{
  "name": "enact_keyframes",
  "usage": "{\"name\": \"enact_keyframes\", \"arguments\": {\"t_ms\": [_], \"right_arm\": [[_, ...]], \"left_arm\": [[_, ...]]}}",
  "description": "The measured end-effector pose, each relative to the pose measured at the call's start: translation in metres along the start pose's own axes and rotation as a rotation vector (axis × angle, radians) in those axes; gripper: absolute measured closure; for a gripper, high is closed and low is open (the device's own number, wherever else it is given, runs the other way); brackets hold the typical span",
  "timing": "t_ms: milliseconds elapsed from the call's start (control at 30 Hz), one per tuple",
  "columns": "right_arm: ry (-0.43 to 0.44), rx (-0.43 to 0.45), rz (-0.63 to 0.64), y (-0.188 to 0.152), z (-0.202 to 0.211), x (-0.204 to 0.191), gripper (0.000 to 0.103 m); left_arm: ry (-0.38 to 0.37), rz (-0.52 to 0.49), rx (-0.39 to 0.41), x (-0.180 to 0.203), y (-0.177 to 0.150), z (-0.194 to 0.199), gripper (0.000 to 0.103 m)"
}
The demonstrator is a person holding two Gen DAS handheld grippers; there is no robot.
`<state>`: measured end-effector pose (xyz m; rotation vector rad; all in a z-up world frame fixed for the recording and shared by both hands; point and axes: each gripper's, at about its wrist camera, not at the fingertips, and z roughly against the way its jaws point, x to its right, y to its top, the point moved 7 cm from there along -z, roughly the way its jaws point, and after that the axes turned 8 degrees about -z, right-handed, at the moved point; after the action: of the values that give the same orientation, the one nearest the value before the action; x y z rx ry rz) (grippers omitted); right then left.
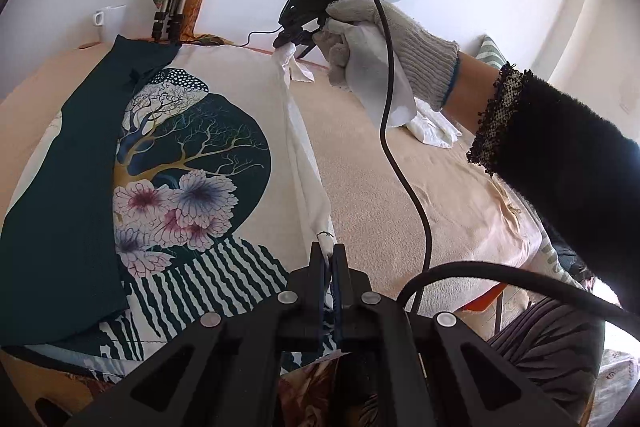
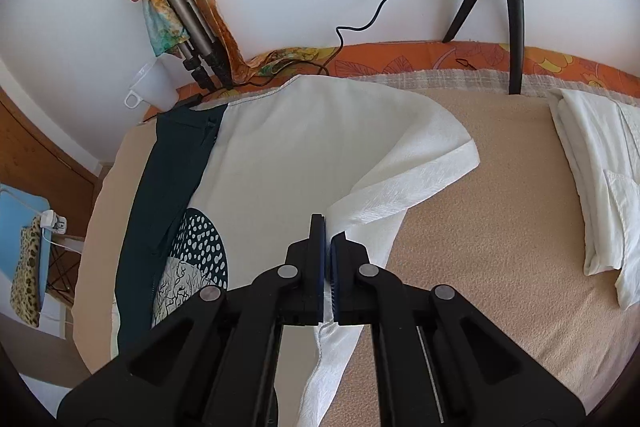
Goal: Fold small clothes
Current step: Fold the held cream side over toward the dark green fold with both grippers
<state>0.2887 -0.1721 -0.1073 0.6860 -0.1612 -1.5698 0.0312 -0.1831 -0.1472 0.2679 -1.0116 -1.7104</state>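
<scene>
White garment [image 2: 304, 147] with a tree print lay spread on the bed [image 2: 480, 227], reaching its far edge. Left claw [image 1: 329, 259] was closed on one hem corner, and right claw [image 2: 327, 239] was pinched on another, lifting that edge. Folded white cloth [image 2: 596, 179] lay near the bed's far right corner.
</scene>
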Motion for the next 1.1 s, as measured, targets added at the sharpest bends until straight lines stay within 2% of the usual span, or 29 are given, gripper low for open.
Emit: {"name": "enact_keyframes", "arguments": {"t_ms": [233, 567, 900, 933, 967, 1000, 1033, 1100], "right_arm": [[-0.023, -0.026, 0.133, -0.01, -0.026, -0.064, 0.1], [-0.029, -0.069, 0.247, -0.023, -0.072, -0.139, 0.1], [-0.024, -0.132, 0.284, -0.037, -0.112, -0.169, 0.1], [-0.018, -0.143, 0.287, -0.04, -0.117, -0.17, 0.099], [-0.015, -0.157, 0.288, -0.042, -0.121, -0.171, 0.099], [-0.014, -0.17, 0.286, -0.044, -0.123, -0.171, 0.099], [-0.002, -0.178, 0.282, -0.045, -0.125, -0.172, 0.098], [0.026, -0.202, 0.273, -0.047, -0.126, -0.171, 0.087]], "left_arm": [[0.048, 0.074, 0.011, -0.036, -0.008, 0.023, 0.103], [0.117, 0.132, 0.013, -0.074, -0.021, 0.041, 0.103], [0.182, 0.151, -0.009, -0.094, -0.031, 0.046, 0.103], [0.195, 0.154, -0.017, -0.096, -0.032, 0.045, 0.097], [0.198, 0.159, -0.023, -0.098, -0.033, 0.044, 0.085], [0.201, 0.166, -0.027, -0.1, -0.034, 0.044, 0.078], [0.203, 0.172, -0.025, -0.101, -0.033, 0.045, 0.075], [0.213, 0.165, -0.02, -0.101, -0.033, 0.05, 0.074]]}}
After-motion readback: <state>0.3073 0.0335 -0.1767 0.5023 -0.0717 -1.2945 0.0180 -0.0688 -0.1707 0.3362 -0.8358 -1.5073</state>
